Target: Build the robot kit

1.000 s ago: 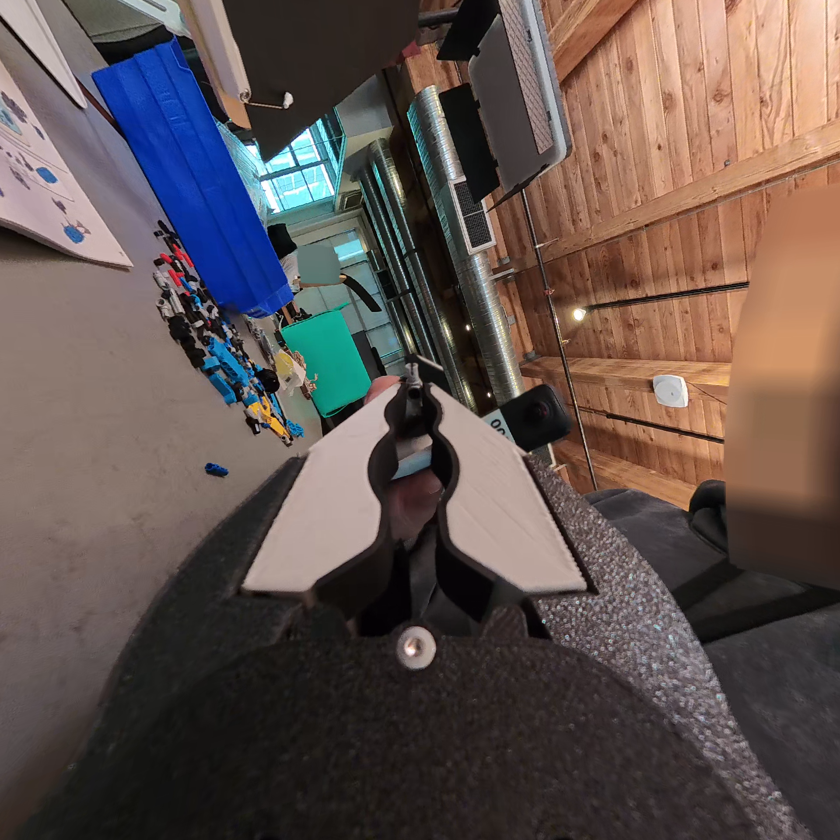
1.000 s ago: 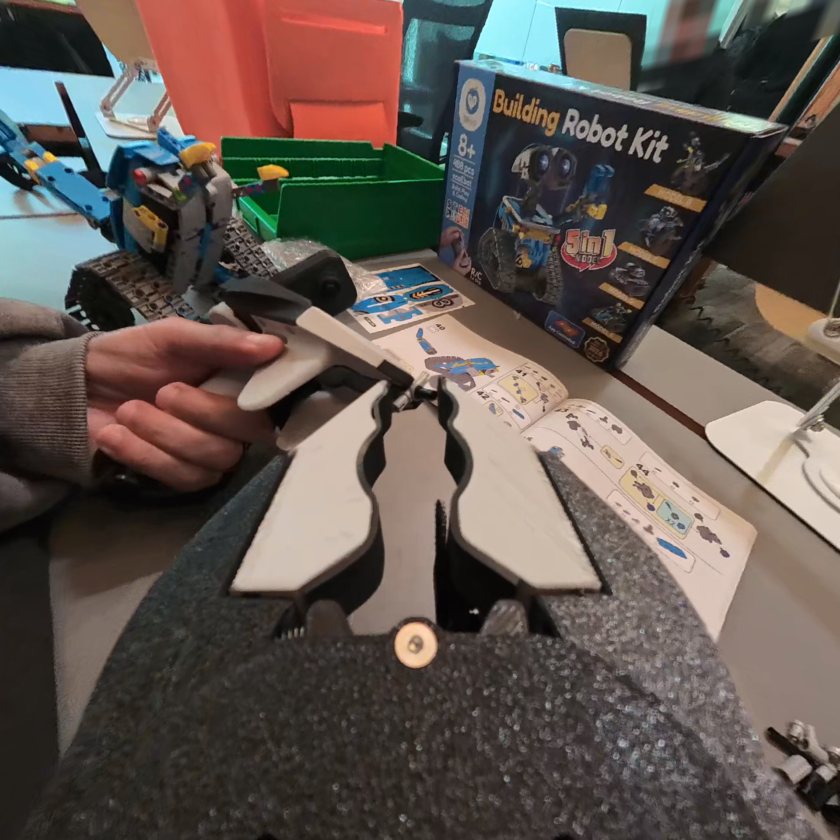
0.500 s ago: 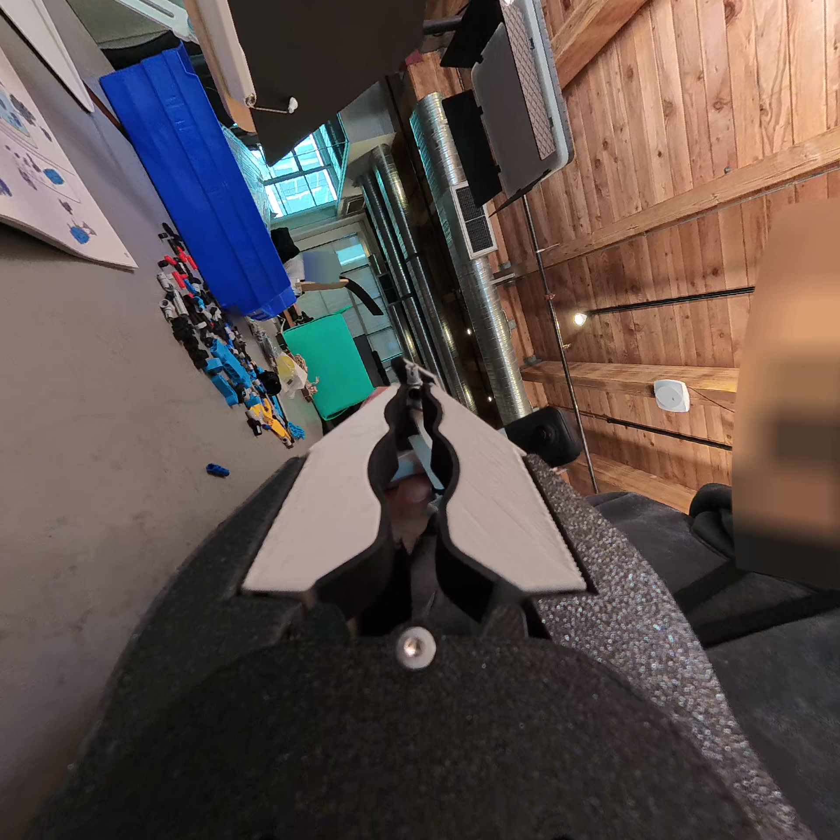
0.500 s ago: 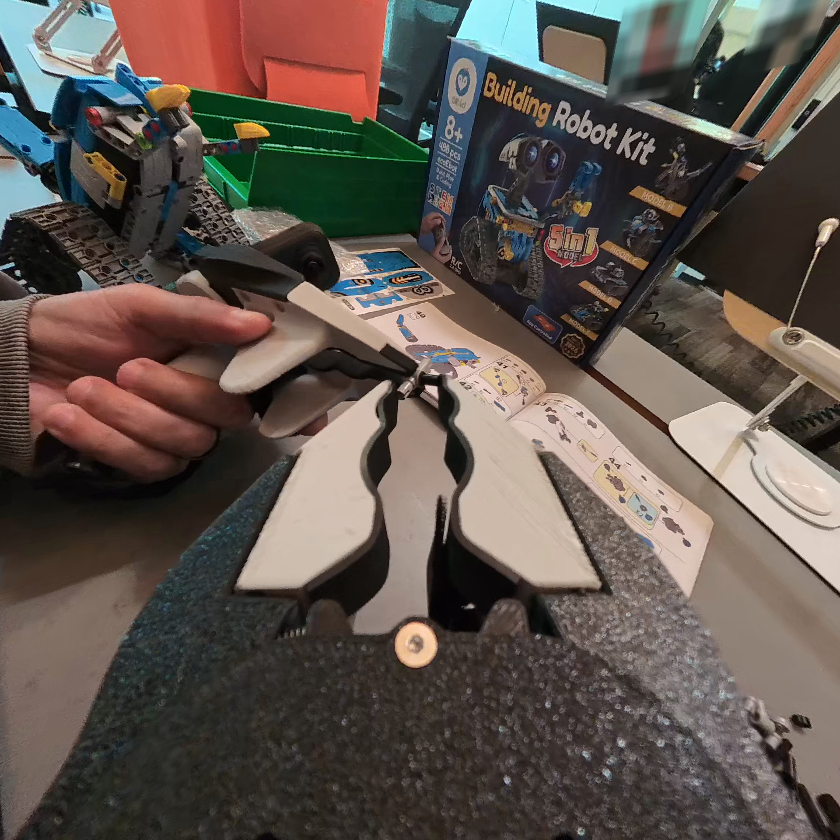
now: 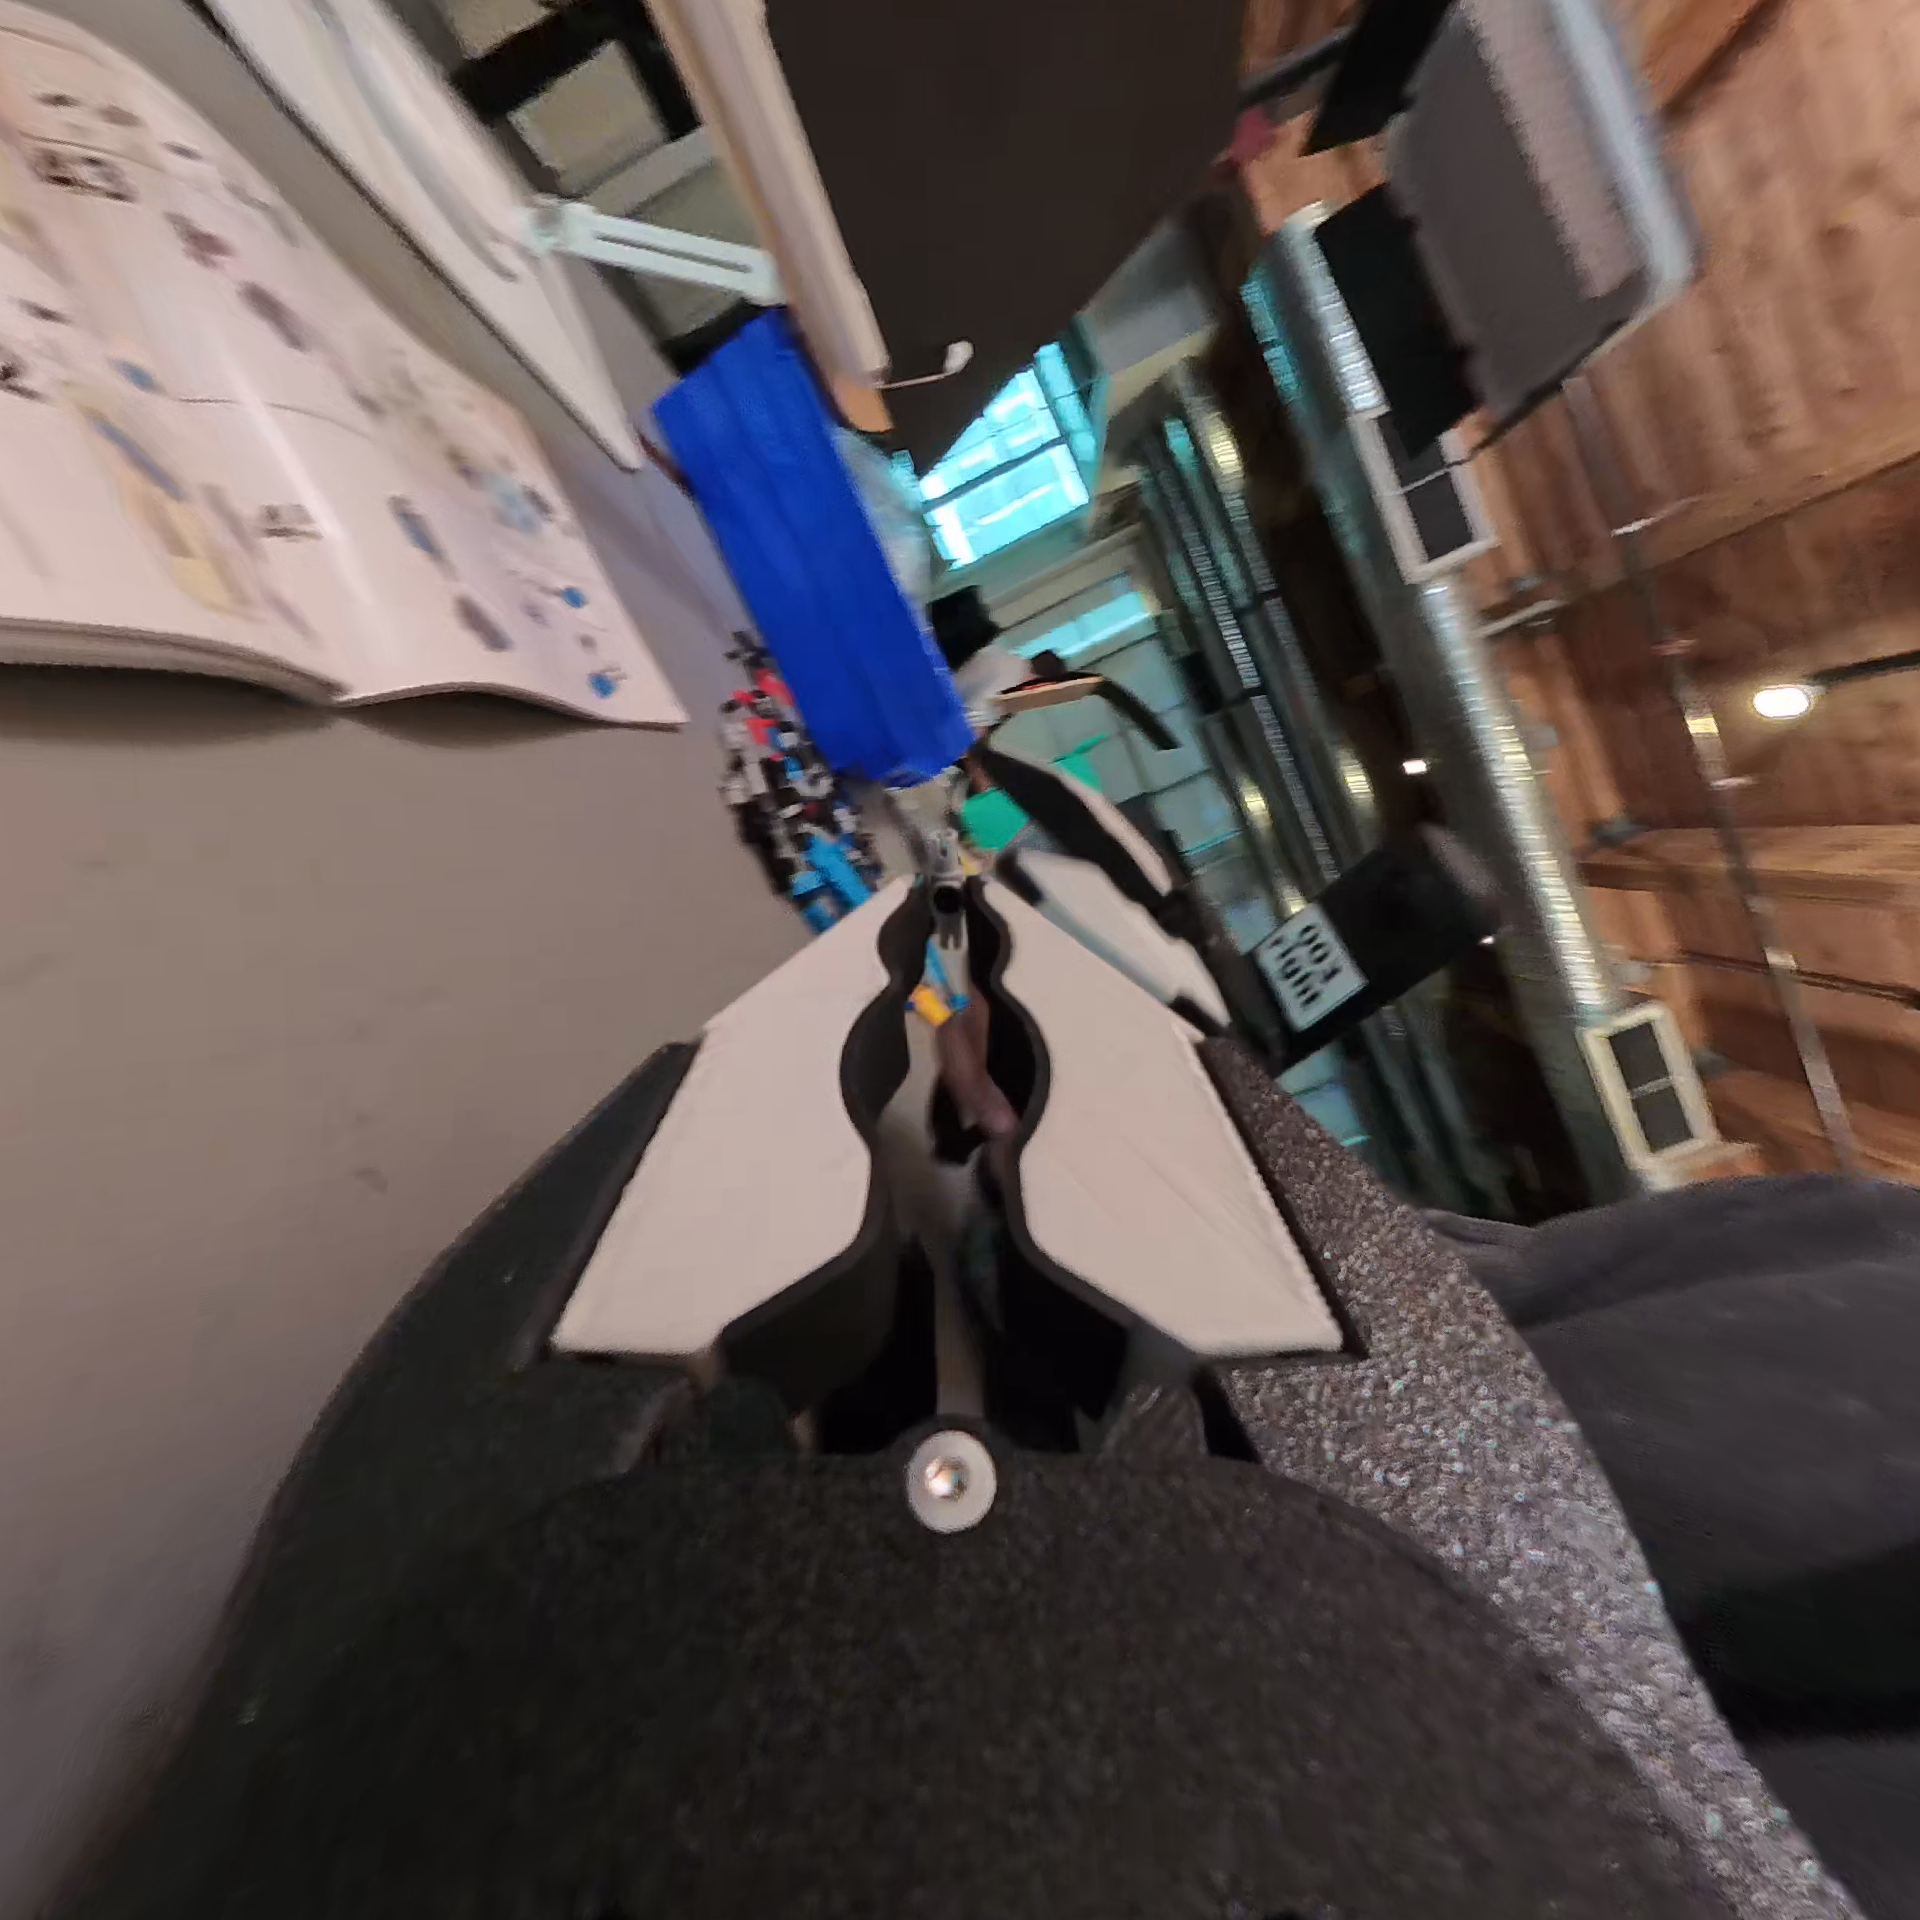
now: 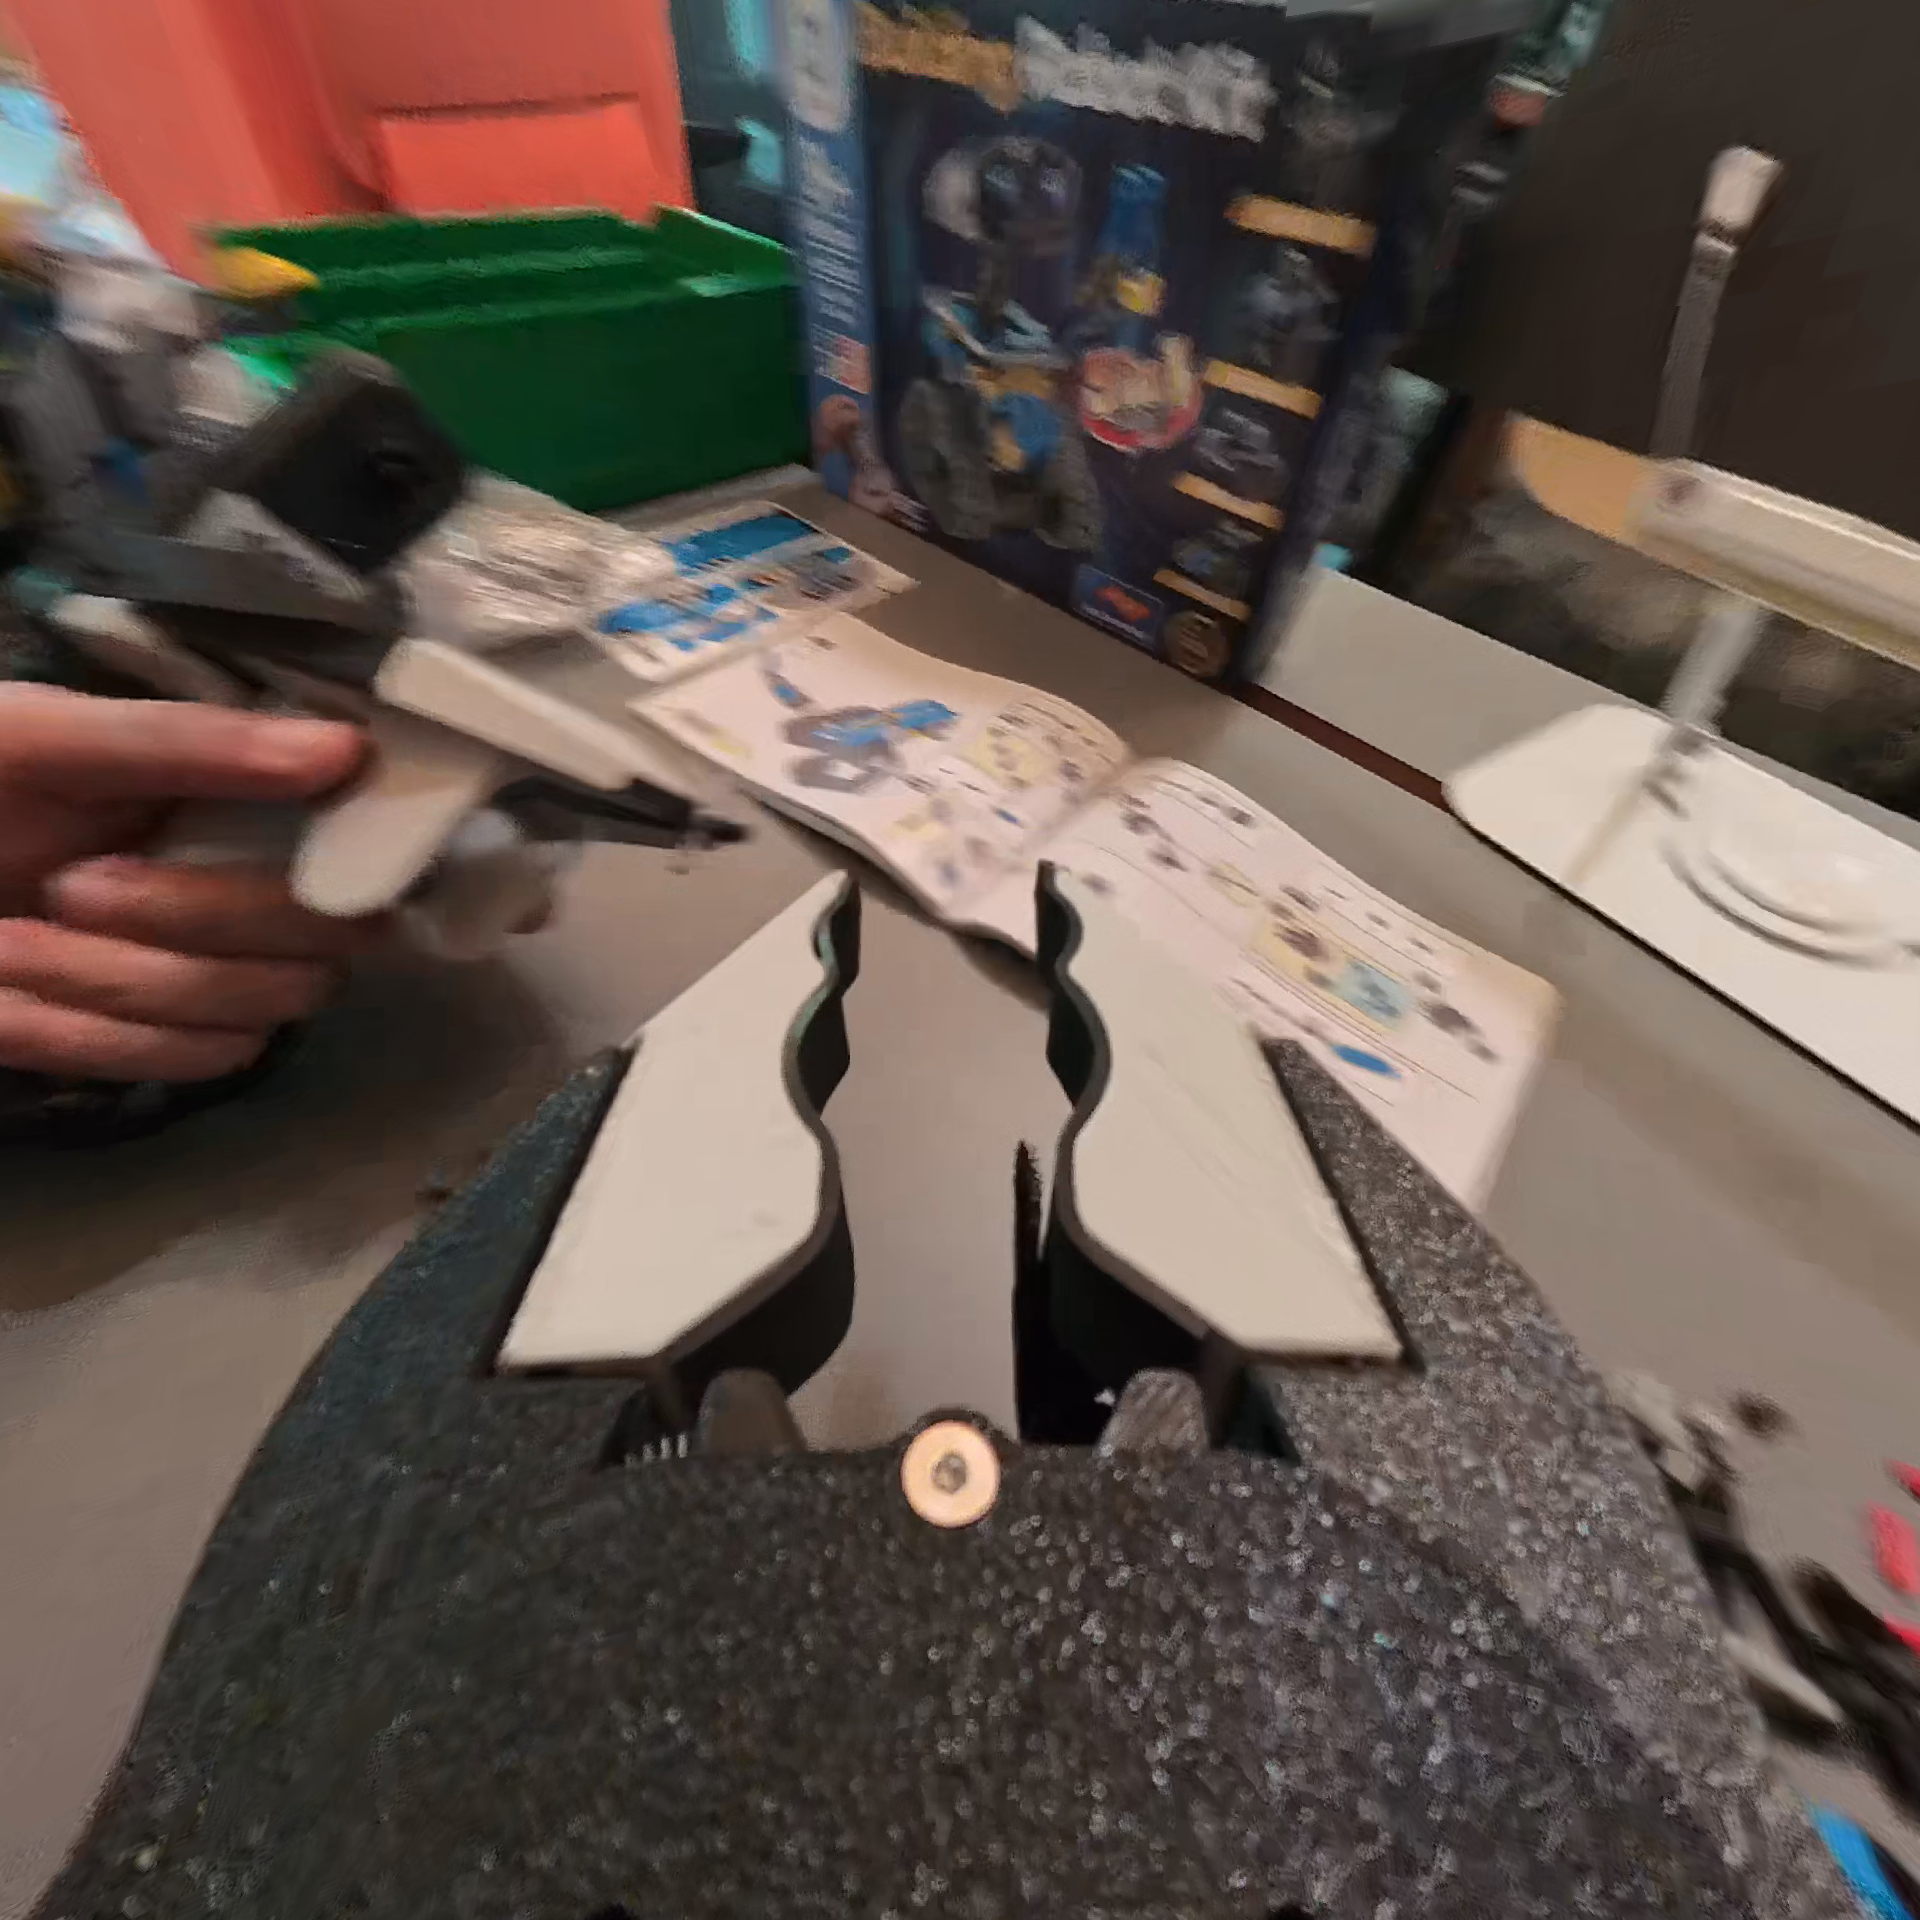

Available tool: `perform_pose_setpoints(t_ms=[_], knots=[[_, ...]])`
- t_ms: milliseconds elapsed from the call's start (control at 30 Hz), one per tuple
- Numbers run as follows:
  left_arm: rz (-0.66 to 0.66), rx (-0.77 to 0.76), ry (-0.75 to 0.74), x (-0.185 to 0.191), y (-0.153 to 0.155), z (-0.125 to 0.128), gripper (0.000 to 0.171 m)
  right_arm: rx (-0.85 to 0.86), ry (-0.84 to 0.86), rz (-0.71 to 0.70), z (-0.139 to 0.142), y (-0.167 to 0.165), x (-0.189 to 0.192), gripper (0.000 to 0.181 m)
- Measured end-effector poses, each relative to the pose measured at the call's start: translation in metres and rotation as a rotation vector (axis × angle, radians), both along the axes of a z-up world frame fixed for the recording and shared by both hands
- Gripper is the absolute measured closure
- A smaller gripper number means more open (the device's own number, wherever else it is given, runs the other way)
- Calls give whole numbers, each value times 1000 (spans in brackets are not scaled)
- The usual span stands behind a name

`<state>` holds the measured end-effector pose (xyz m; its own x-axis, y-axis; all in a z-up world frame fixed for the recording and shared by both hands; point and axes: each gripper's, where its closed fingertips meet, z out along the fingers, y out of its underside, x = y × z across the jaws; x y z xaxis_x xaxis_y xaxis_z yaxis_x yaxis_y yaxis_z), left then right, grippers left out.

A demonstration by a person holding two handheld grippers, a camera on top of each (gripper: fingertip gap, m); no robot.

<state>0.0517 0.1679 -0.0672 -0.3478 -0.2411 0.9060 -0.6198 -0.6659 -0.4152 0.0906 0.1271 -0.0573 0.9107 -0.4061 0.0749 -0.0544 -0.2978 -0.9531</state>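
My left gripper (image 5: 943, 902) is shut on a small grey and black building piece (image 5: 943, 862) that sticks out past its tips. It also shows in the right wrist view (image 6: 717, 831), held by a hand (image 6: 156, 831) above the grey table (image 6: 260, 1195). My right gripper (image 6: 948, 899) is open and empty, a little right of and nearer than the left gripper's tip. It points at the open instruction booklet (image 6: 1143, 862). The right gripper's white fingers (image 5: 1091, 862) show just beyond the piece in the left wrist view. Both views are blurred.
A dark blue kit box (image 6: 1091, 343) stands behind the booklet, a green bin (image 6: 582, 343) and an orange box (image 6: 416, 114) to its left. A white lamp base (image 6: 1714, 862) lies at the right. Loose pieces (image 6: 1870, 1621) lie near right. A blue bin (image 5: 810, 582) stands by a pile of pieces (image 5: 790, 810). The left gripper's tips are roughly 6 cm from the right gripper's.
My right gripper's tips were at the small piece in the left gripper; it has opened wider and drawn away. The left gripper has swung, so the booklet now fills more of its view.
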Motion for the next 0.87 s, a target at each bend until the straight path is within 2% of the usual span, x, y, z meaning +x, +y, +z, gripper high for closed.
perform_pose_setpoints(t_ms=[100,233,500,867], knots=[[27,119,77,5,1,-21,165,-61,-27,-100,-9,-23,33,147],[25,166,126,8,1,-32,165,-11,83,-121,-24,-30,50,148],[-4,188,165,9,-4,-42,165,81,152,-95,-28,-22,51,157],[-40,271,150,7,-13,-48,165,69,193,-59,-39,-17,49,159]])
